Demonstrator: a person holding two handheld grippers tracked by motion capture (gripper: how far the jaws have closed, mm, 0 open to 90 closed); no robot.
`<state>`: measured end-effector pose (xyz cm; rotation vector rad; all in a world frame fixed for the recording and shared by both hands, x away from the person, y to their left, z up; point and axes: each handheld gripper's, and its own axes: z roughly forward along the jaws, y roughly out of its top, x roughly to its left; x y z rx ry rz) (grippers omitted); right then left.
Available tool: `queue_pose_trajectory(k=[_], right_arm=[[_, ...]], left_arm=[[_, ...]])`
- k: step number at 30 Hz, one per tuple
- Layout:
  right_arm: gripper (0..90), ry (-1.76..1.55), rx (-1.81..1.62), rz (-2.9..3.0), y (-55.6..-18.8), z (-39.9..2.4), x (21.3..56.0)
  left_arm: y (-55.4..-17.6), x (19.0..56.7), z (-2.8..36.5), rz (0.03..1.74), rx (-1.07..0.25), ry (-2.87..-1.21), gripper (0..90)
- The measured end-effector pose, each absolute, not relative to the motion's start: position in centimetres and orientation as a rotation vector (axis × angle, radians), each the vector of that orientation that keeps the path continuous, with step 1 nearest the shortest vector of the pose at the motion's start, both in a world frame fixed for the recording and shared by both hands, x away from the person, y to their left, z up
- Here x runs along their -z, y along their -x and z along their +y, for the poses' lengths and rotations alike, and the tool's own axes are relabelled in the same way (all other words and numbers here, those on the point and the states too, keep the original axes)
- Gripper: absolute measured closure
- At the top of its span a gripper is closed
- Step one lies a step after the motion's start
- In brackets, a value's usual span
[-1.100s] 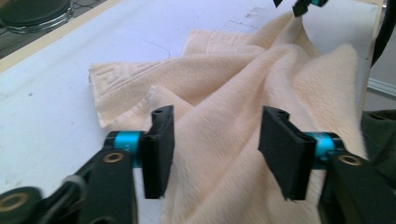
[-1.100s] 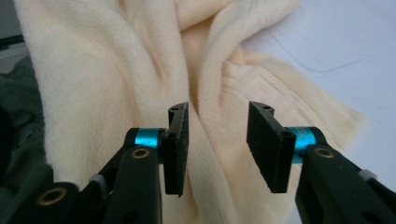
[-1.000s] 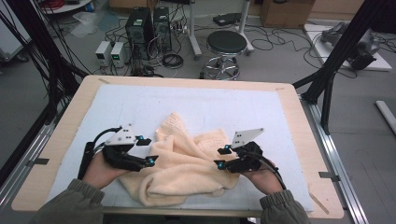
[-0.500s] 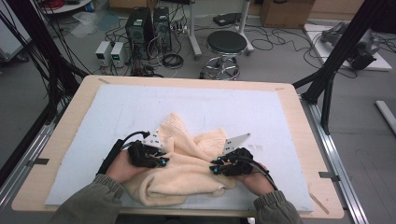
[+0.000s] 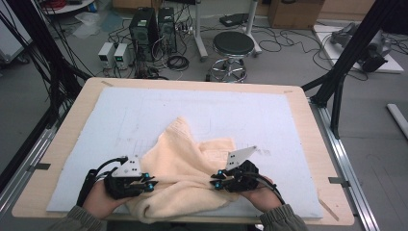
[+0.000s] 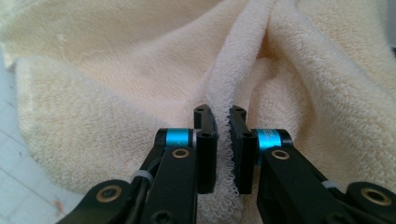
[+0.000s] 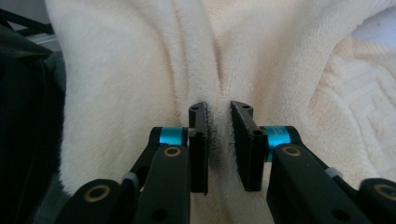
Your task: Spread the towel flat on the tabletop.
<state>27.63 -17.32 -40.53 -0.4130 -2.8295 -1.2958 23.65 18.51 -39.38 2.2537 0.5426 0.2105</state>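
Observation:
A cream terry towel (image 5: 187, 163) lies crumpled on the near half of the white mat. My left gripper (image 5: 150, 183) sits at the towel's near left edge. In the left gripper view its jaws (image 6: 222, 126) have just closed, and the pads pinch a raised hem of the towel (image 6: 116, 84). My right gripper (image 5: 216, 180) is at the towel's near right side. Its jaws (image 7: 219, 126) have just been closing and then eased a little. They squeeze a ridge of the towel (image 7: 130, 70) between them. A hand holds each gripper from the near edge.
The white mat (image 5: 144, 110) covers a wooden table (image 5: 308, 144). The mat's far half lies bare beyond the towel. A black stool (image 5: 233, 45), computer boxes and cables stand on the floor behind. A black frame post (image 5: 337, 82) rises at the right.
Both grippers have come down toward the near edge and closed on folds of the towel. The left one swung in to the right, then drew back. The towel is more bunched between them.

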Motion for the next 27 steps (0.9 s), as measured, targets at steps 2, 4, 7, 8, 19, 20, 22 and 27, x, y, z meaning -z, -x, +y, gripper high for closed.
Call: queue_pose_trajectory(k=[2, 4, 7, 8, 19, 20, 22, 27], right_arm=[[72.6, 0.414, 1.304, -2.828, -27.7, -17.3, 40.3], [68.0, 0.427, 1.338, -2.821, -27.9, -17.5, 39.8], [62.5, 0.466, 1.392, -2.814, -28.4, -18.4, 38.7], [61.5, 0.482, 1.403, -2.808, -28.5, -18.7, 38.4], [53.5, 0.676, 1.398, -2.904, -31.6, -21.0, 38.1], [53.3, 0.691, 1.386, -2.913, -32.2, -20.9, 38.5], [52.6, 0.719, 1.356, -2.930, -33.0, -20.7, 39.1], [52.6, 0.804, 1.281, -2.959, -35.6, -20.4, 41.1]], left_arm=[[-23.1, 39.2, 18.9, 0.550, -0.203, -2.252, 82.5], [-23.0, 39.0, 19.1, 0.550, -0.197, -2.254, 80.8], [-23.0, 38.0, 19.3, 0.550, -0.174, -2.225, 74.2], [-23.1, 37.5, 19.3, 0.547, -0.177, -2.209, 71.8], [-26.2, 34.1, 19.3, 0.506, -0.299, -2.145, 57.7], [-27.0, 34.2, 19.2, 0.505, -0.309, -2.144, 55.7], [-28.9, 34.9, 18.8, 0.519, -0.322, -2.160, 53.9], [-33.4, 37.9, 17.8, 0.573, -0.322, -2.209, 52.7]])
